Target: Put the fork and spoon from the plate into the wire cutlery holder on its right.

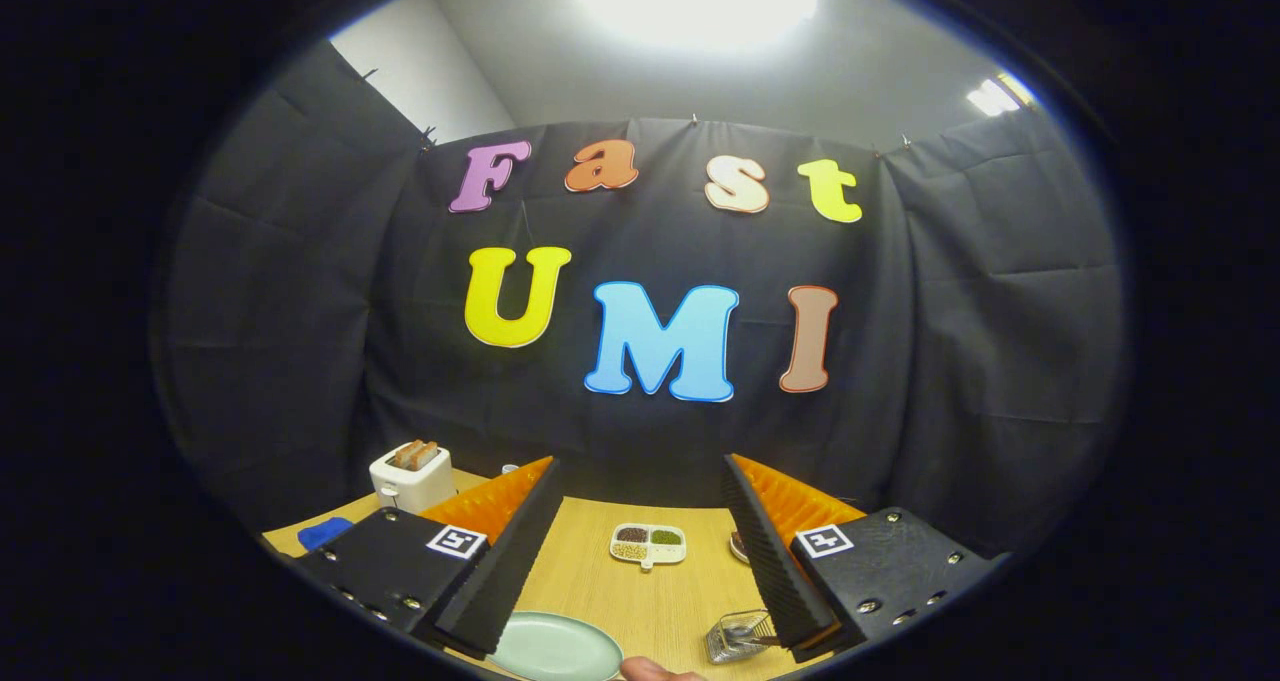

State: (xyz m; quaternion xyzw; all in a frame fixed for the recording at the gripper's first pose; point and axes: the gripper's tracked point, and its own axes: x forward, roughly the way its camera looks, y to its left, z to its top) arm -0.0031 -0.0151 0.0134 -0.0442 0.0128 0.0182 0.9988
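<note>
Two gripper fingers (640,551) stand spread wide apart, holding nothing, above a light wooden table (650,591). Between them lies a pale green round plate (555,649), apparently bare. A wire cutlery holder (737,636) to its right holds metal cutlery. Beyond sits a white divided dish (648,544) of grains; a white toaster (412,476) holds bread.

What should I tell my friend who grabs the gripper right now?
Gripper: fingers wide open, holding nothing, raised above the wooden table.
Pale green round plate: just ahead of the fingers, nearer the left one; its visible part looks bare.
Wire cutlery holder: right of the plate, beside the right finger; something metal seems to lie inside, too small to name.
A fingertip shows beside the plate.
Done: possibly the cutlery is already moved; check.
Left: confirm fork and spoon are both in the holder.
</note>
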